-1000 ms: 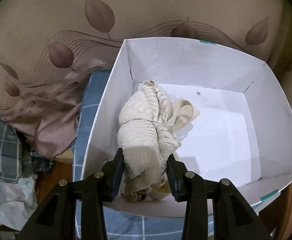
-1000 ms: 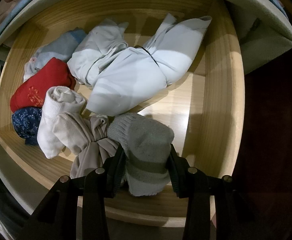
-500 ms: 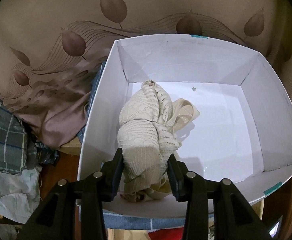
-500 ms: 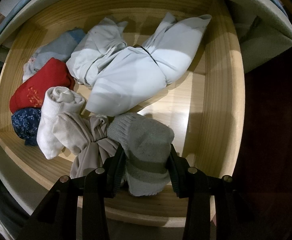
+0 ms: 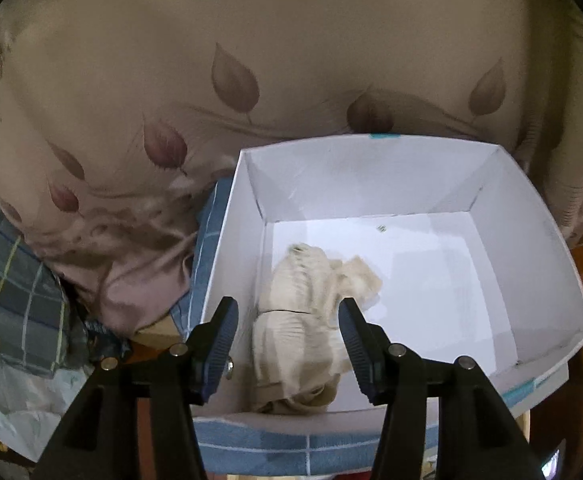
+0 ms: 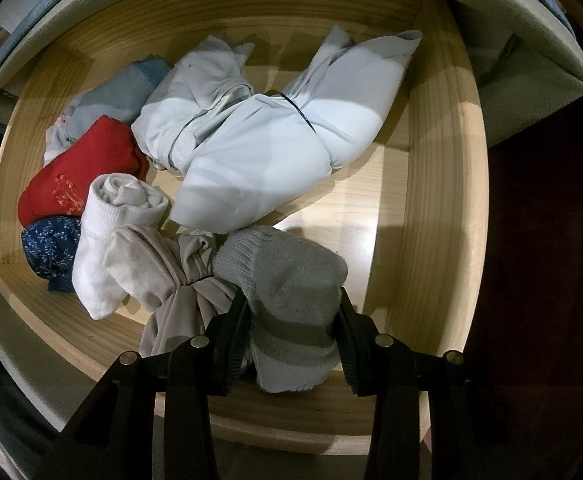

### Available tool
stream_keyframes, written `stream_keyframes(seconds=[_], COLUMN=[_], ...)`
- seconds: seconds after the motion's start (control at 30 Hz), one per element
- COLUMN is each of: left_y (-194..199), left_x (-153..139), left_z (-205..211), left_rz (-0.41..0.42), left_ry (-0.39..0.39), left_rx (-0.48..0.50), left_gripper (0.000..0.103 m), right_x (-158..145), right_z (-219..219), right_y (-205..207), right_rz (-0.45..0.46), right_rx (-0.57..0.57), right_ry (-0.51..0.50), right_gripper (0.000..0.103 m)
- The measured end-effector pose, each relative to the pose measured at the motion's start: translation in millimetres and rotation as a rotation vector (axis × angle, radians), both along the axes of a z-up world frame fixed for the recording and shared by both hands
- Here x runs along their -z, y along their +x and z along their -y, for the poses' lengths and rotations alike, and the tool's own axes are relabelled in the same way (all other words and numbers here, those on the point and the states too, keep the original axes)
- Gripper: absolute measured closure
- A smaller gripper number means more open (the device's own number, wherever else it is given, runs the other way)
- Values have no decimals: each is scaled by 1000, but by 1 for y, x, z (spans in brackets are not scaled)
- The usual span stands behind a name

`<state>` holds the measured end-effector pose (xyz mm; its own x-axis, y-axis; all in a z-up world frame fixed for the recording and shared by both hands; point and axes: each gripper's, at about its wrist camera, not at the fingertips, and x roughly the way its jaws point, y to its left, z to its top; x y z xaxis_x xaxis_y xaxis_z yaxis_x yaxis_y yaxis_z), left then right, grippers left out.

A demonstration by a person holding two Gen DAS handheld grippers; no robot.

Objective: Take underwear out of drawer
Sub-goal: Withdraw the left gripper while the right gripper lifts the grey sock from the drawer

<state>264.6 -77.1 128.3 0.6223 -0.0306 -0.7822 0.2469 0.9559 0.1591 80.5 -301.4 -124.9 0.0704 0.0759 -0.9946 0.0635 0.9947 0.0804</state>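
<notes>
A cream lace underwear (image 5: 303, 320) lies bunched at the near left of the white cardboard box (image 5: 371, 176). My left gripper (image 5: 287, 308) hovers over it with its jaws opening. The cloth sits between the fingers, but the pads stand clear of it. In the right wrist view the wooden drawer (image 6: 439, 200) holds several rolled garments. My right gripper (image 6: 291, 300) points down into it, shut on a grey sock (image 6: 291, 276) at the drawer's near side.
Beige leaf-patterned fabric (image 5: 211, 80) rises behind the box; blue checked cloth (image 5: 275, 440) lies under it, plaid cloth (image 5: 7, 264) at left. The drawer also holds pale grey garments (image 6: 259, 152), a red roll (image 6: 87, 168), a navy floral piece (image 6: 51, 248), a white sock (image 6: 111, 232) and beige cloth (image 6: 183, 292).
The left jaws have spread and let go of the lace underwear, which has settled lower in the box as the gripper drew back and up. The right gripper has not moved.
</notes>
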Motion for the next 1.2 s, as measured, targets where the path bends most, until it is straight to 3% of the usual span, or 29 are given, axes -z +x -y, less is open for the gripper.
stream_keyframes(seconds=[0.27,0.6,0.9,1.2], left_y=[-41,-108,-153,-180], left_x=[-26,-27,15,87], left_z=[-8,-36,-79,-99], left_rz=[60,44,-35,-150], left_ry=[27,68,18,0], left_rx=[48,66,-4,-95], left_gripper=[49,48,48,47], right_x=[-2,-15,-35,-62], right_z=[1,-2,18,24], right_y=[1,-1,-9,-23], right_rz=[7,67,169,269], right_rx=[7,14,68,74], right_ry=[-4,-29,46,41], right_gripper=[66,69,71,73])
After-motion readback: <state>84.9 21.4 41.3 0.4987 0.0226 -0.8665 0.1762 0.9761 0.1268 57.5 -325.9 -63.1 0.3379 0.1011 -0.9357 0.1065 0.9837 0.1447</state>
